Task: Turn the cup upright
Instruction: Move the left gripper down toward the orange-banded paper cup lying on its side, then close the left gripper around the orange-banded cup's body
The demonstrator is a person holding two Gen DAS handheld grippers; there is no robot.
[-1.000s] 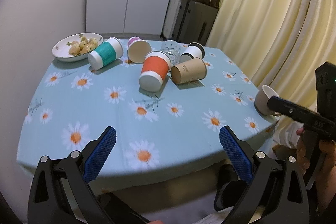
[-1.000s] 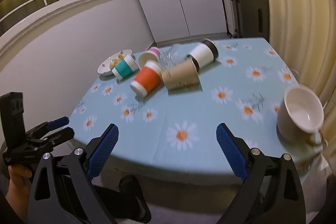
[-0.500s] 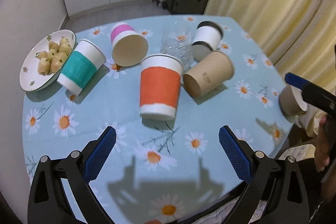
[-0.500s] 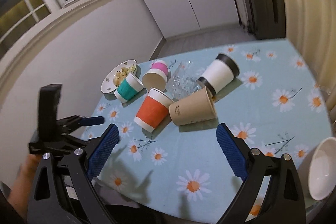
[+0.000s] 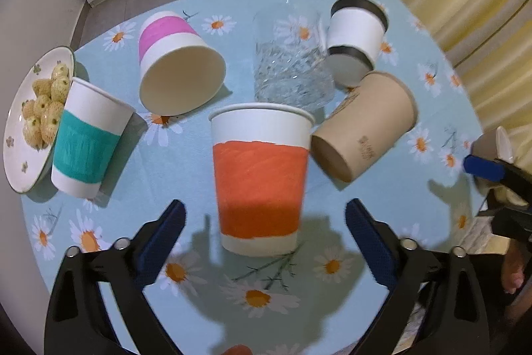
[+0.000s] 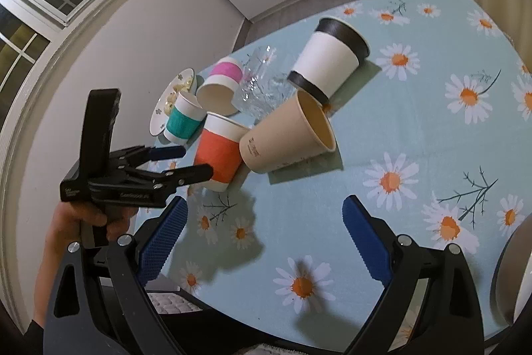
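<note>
Counter [image 5: 186, 155] under a daisy-print cloth, five paper cups on their sides, orange cup [image 5: 259, 178], clear glass [image 5: 292, 62], snack plate [image 5: 16, 129] at the edge

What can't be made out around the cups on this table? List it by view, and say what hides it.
- White bowl, right wrist view: cut off by the frame's right edge; in the left wrist view the right tongs hide it.
- Orange cup, right wrist view: base behind the left tongs.
- Glass, both views: transparent, outline unclear.
- Snacks on the plate: too small to identify.
</note>
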